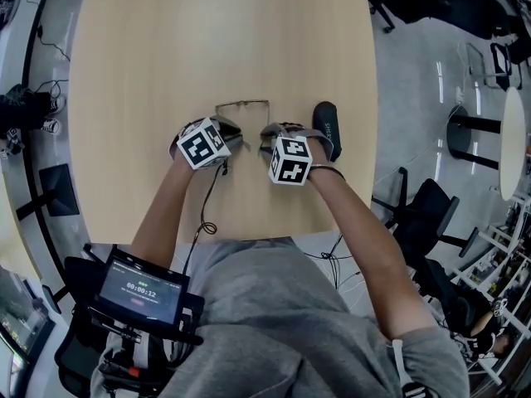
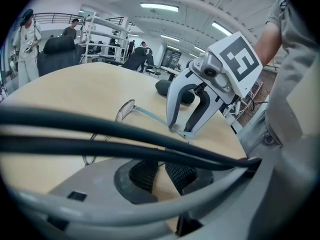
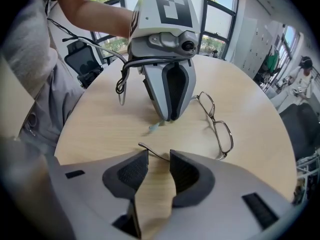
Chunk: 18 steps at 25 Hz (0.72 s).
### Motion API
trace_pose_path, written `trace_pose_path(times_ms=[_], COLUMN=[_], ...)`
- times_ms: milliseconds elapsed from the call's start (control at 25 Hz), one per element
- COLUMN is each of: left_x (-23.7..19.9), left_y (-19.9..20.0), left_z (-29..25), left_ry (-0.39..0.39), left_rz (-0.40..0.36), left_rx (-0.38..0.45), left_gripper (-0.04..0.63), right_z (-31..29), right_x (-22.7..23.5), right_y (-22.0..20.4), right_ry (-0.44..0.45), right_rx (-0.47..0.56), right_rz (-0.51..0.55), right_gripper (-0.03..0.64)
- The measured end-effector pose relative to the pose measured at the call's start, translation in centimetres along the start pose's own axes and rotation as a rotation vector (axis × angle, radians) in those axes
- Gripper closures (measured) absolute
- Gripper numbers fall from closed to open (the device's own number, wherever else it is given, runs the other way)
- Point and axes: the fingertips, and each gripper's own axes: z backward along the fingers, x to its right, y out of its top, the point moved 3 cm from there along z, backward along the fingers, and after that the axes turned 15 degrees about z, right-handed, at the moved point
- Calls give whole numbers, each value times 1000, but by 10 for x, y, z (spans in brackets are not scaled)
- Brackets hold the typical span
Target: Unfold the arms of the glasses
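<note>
**A:** Two grippers and one pair of glasses. Where do the glasses lie?

**B:** I read them in the head view as flat on the pale wooden table. The front rim is on the far side, and both arms are opened out and run back toward the operator. The grippers sit at the near ends of the arms, one on each. A black case lies just beside the glasses, on the right.

**A:** State of the left gripper?

**B:** The right gripper view shows it standing upright on the table with its fingertips drawn together on one arm. A pale blue-green arm tip sticks out just beside them. In its own view I see only a narrow strip of table between the ribbed pads. Two dark cables cross that picture and hide the arm there.

**A:** And the right gripper?

**B:** Its gap is narrow. The thin curved tip of the other arm lies across that gap, touching both fingertips. The left gripper view agrees: its two fingers come down to the table and meet on the end of that arm, which runs up to a lens.

**A:** How do the two grippers stand to each other?

**B:** They are near each other but apart, facing each other across the glasses.
</note>
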Motion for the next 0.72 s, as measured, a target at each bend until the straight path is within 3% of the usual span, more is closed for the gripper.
trace_pose_path(times_ms=[280,720], left_x=[1,0], left_y=[-12,-26], left_z=[3,8], left_ry=[0,11], left_rz=[-29,-2], left_rx=[-51,-45], left_gripper=[574,574], right_z=[0,3], right_x=[-2,-7], right_y=[-9,-23], right_ry=[3,5], right_rx=[-13,-36], right_rz=[1,-12], right_gripper=[483,483])
